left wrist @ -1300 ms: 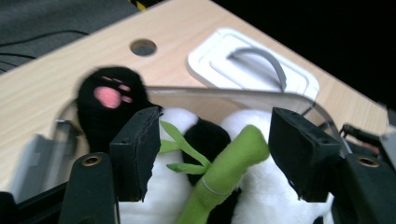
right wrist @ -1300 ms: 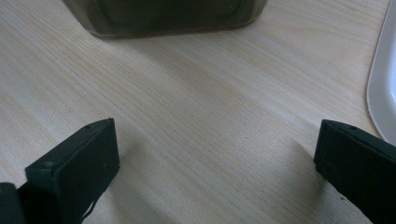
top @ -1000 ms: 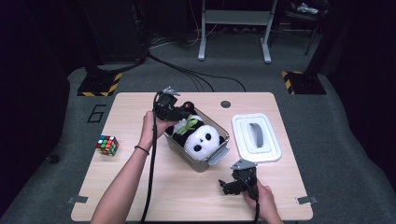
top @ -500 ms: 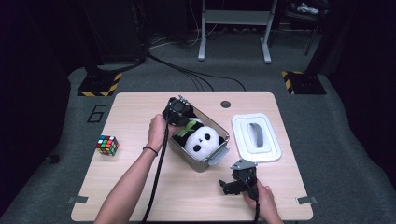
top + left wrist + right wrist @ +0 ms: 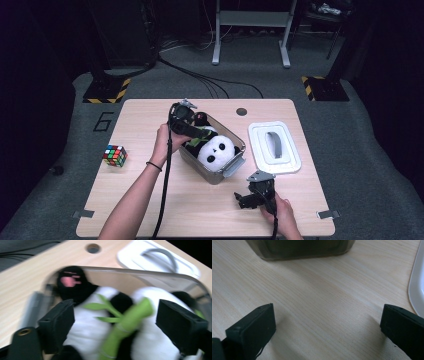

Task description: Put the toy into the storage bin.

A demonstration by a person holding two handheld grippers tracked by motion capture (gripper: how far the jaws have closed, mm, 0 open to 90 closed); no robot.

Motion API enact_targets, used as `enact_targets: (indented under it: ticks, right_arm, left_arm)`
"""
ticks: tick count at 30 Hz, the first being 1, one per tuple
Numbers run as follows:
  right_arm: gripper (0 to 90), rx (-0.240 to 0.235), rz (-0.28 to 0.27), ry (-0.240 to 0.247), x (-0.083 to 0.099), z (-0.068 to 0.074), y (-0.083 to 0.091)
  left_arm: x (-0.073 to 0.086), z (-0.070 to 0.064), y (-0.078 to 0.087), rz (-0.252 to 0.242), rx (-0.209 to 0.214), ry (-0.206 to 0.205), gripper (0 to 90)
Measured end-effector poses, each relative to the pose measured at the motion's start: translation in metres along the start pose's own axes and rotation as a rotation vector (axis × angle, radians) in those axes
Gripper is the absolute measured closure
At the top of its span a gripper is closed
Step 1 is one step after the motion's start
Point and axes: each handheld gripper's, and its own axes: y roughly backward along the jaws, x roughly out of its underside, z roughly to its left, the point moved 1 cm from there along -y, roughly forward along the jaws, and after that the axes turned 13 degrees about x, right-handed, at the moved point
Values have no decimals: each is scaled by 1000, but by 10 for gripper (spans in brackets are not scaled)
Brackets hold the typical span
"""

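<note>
Floor marking: you can read a large "6" (image 5: 103, 121) on the grey carpet, at about 9 o'clock from the table's (image 5: 150, 200) far left corner.
Other text: nothing else you could read.

high view: above the person's side, facing forward and down on the light wooden table (image 5: 150, 120) | left gripper view: close over the clear plastic bin (image 5: 140, 273) holding the black-and-white plush panda (image 5: 100, 315) | right gripper view: low, close to the tabletop, sharing that bin's wall (image 5: 299, 247)
</note>
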Motion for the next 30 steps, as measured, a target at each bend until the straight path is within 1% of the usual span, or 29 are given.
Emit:
enact_targets:
  ticks: [2, 3, 4, 5, 6, 7, 9, 11, 12, 13, 14, 16, 18, 20, 22, 24, 26, 27, 28, 29, 30]
  right_arm:
    - [0, 0, 0, 0, 0, 0, 0]
    - [0, -2, 1, 10, 0, -1, 0]
    - [0, 0, 0, 0, 0, 0, 0]
    - [0, 0, 0, 0, 0, 0, 0]
    - [0, 0, 0, 0, 0, 0, 0]
    - [0, -1, 0, 0, 0, 0, 0]
    - [0, -2, 0, 0, 0, 0, 0]
    - [0, -2, 1, 1, 0, 0, 0]
    - [0, -2, 0, 1, 0, 0, 0]
    - [0, -2, 0, 1, 0, 0, 0]
    - [0, -4, 1, 11, 0, -1, 0]
    - [0, -6, 1, 12, 0, -1, 0]
    - [0, -6, 2, 12, 0, -1, 0]
    - [0, -7, 1, 11, 0, -1, 0]
    - [0, -1, 0, 0, 0, 0, 0]
    - [0, -1, 0, 1, 0, 0, 0]
    - [0, -3, 1, 8, 0, -1, 0]
    - [0, 0, 0, 0, 0, 0, 0]
    - [0, -4, 1, 19, 0, -1, 0]
    - [0, 0, 0, 1, 0, 0, 0]
    - [0, 0, 0, 0, 0, 0, 0]
  left_arm:
    - [-1, -8, -10, 49, 26, -16, 108]
    - [-1, -11, -15, 74, 37, -28, 85]
    - [-2, -14, -20, 99, 40, -37, 82]
    - [-2, -17, -26, 124, 29, -51, 82]
    - [-2, -19, -30, 150, 5, -58, 69]
    - [-1, -22, -36, 161, -25, -65, 61]
    - [-1, -24, -40, 175, -45, -61, 55]
    - [-1, -26, -44, 208, -67, -65, 51]
    - [0, -27, -49, 226, -87, -68, 47]
    - [1, -27, -52, 244, -92, -71, 42]
    - [3, -29, -57, 258, -99, -78, 41]
    - [3, -30, -60, 258, -106, -84, 32]
    - [3, -30, -57, 247, -98, -88, 28]
    - [3, -29, -53, 224, -86, -86, 33]
    - [4, -29, -48, 190, -76, -89, 42]
    - [5, -29, -43, 170, -68, -93, 46]
    - [6, -29, -36, 134, -54, -83, 47]
    - [7, -29, -33, 120, -51, -82, 47]
    - [7, -29, -28, 103, -48, -79, 47]
    - [8, -28, -25, 96, -46, -82, 46]
    - [9, -28, -21, 82, -46, -80, 45]
